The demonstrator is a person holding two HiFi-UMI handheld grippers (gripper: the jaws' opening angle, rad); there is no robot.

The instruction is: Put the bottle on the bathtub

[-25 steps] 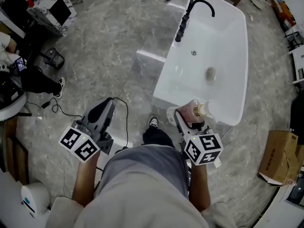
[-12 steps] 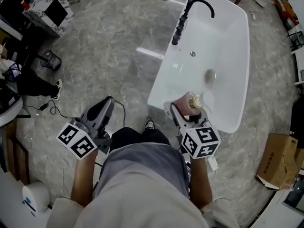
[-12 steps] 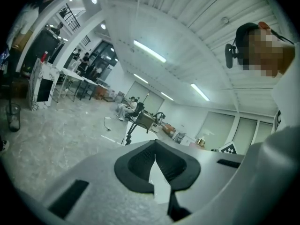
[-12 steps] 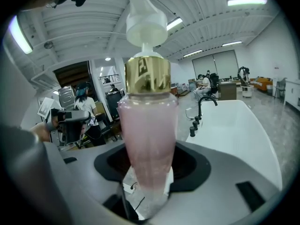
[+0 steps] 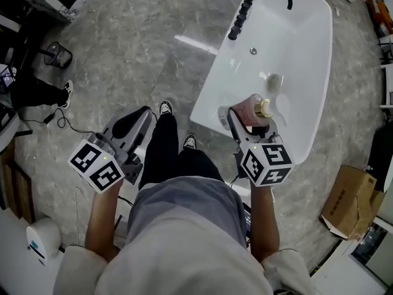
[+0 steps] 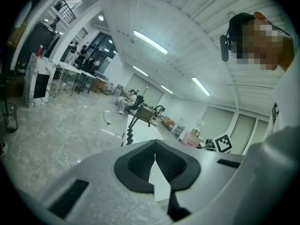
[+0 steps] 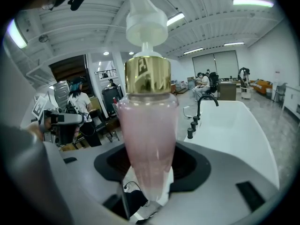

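Pink pump bottle, with its clear tapered body, gold collar and white pump head, sits in the right gripper in the head view. It appears to be held over the near end of the glossy white oval bathtub, by the rim. Whether its base touches the rim I cannot tell. The left gripper hangs well apart from it, over the grey marbled floor.

In the left gripper view, the left gripper has its dark pads brought together at the tips with nothing between them.

In the right gripper view, the right gripper is clamped on the narrow lower part of the bottle, which stands upright. The bathtub and its black arched faucet lie beyond.

Full of liquid, the bottle is likely fairly heavy and top-heavy, and its body is stiff, smooth and slippery. Because it tapers, a hold on the wider body under the collar seems safer, never the pump.
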